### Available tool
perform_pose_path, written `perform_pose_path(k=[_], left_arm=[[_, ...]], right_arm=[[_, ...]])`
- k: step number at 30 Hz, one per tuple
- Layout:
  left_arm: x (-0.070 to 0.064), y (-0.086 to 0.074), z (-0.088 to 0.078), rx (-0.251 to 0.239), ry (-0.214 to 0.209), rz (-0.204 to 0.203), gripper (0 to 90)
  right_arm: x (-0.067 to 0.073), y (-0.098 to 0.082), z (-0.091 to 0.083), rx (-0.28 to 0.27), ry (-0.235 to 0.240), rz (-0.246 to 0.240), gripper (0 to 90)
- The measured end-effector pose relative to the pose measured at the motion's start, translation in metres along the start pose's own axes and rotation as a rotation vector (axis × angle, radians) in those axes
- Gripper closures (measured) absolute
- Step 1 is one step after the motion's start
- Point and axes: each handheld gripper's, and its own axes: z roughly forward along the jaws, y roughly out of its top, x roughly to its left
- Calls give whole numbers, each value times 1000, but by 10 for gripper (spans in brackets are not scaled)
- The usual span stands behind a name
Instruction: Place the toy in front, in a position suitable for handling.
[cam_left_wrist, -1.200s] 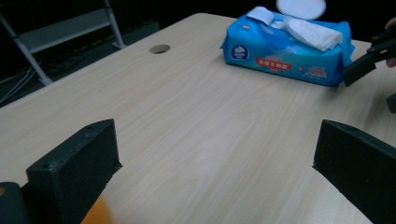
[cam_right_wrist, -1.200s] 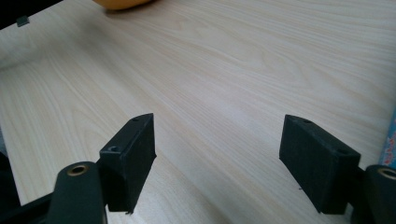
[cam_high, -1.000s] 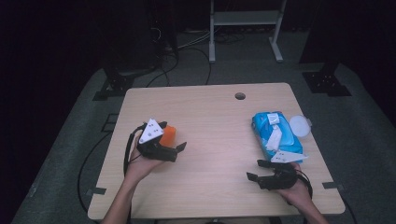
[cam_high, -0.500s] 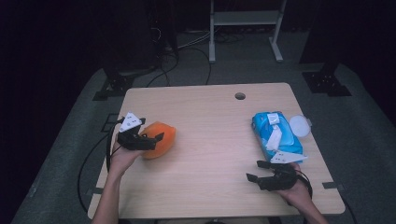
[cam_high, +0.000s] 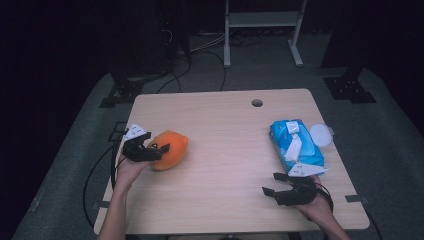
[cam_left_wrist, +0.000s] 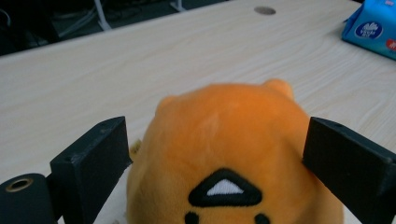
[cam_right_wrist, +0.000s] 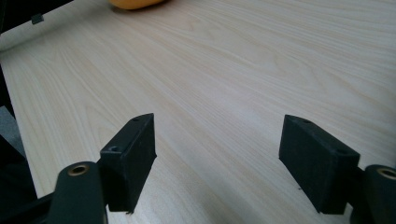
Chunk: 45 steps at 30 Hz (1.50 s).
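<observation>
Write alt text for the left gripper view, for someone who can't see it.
An orange plush toy sits on a pale wooden table between the left gripper's two black jaws, which have just been closing around it. A blue wipes pack lies at the far right.

I'm seeing a fuzzy orange cloth plush toy (cam_left_wrist: 233, 154) between my matt black plastic fingers (cam_left_wrist: 91, 163), lying on the smooth pale wood-grain table (cam_left_wrist: 116, 70).

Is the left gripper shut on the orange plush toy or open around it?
Cannot tell. The left gripper has the orange plush toy between its jaws, which have just been closing; the right pad seems to touch it, firm pressing unclear.
</observation>
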Motion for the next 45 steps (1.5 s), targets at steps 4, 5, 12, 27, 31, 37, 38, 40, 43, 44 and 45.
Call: perform_pose_path(k=[4, 5, 12, 27, 31, 37, 38, 40, 43, 44, 45], left_arm=[[1, -7, 8, 44, -34, -44, 68], [1, -8, 10, 57, -38, -46, 56], [-6, -13, 14, 62, -25, -13, 42], [-18, -16, 15, 96, -30, 67, 150], [-20, -14, 14, 93, -24, 72, 191], [-22, -11, 10, 52, -26, 56, 286], [-21, -10, 9, 46, -32, 51, 310], [-20, -8, 6, 43, -48, 43, 349], [-18, -6, 2, 26, -75, 19, 376], [-18, -5, 1, 19, -79, 12, 378], [-18, -4, 0, 9, -80, 12, 379]], right_arm=[[0, 0, -1, -1, 2, 2, 261], [0, 0, -1, -3, 3, 1, 263], [0, 0, -5, -18, 4, 7, 283], [1, -1, -5, -11, 4, -2, 293], [1, -1, -5, -14, 5, -1, 299], [1, -1, -7, -19, 10, -3, 303], [1, -1, -7, -20, 9, -5, 304], [2, -1, -8, -23, 11, -4, 305], [2, -1, -8, -24, 13, -5, 307], [2, -1, -8, -25, 13, -5, 307], [2, -1, -8, -22, 14, -2, 307]])
